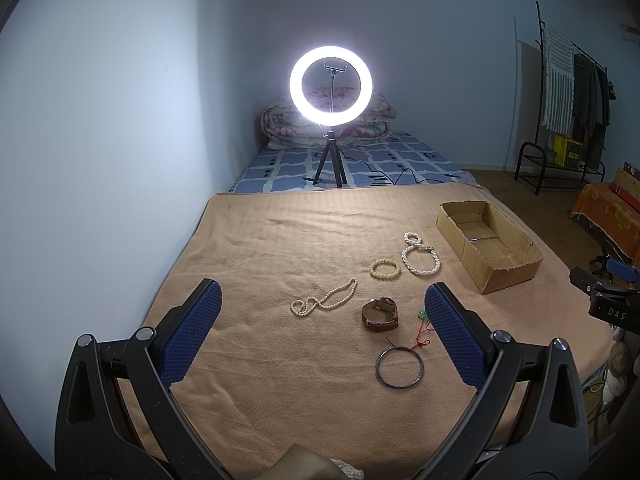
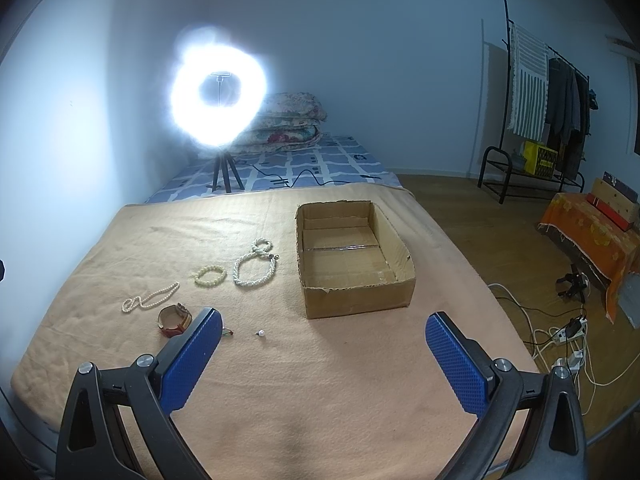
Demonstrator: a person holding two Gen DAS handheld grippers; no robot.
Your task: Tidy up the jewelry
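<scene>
Nothing is packed yet: both grippers, left (image 1: 322, 322) and right (image 2: 323, 346), hang wide open and empty, so a first pick from the jewelry left of the empty box (image 2: 394, 300), perhaps the watch (image 1: 380, 314), comes next.

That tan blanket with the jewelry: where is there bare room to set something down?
The blanket is bare in front of the cardboard box, and the stretch toward the ring light is bare too. It is crowded left of the box: pearl strand, bracelets, watch, bangle.
</scene>
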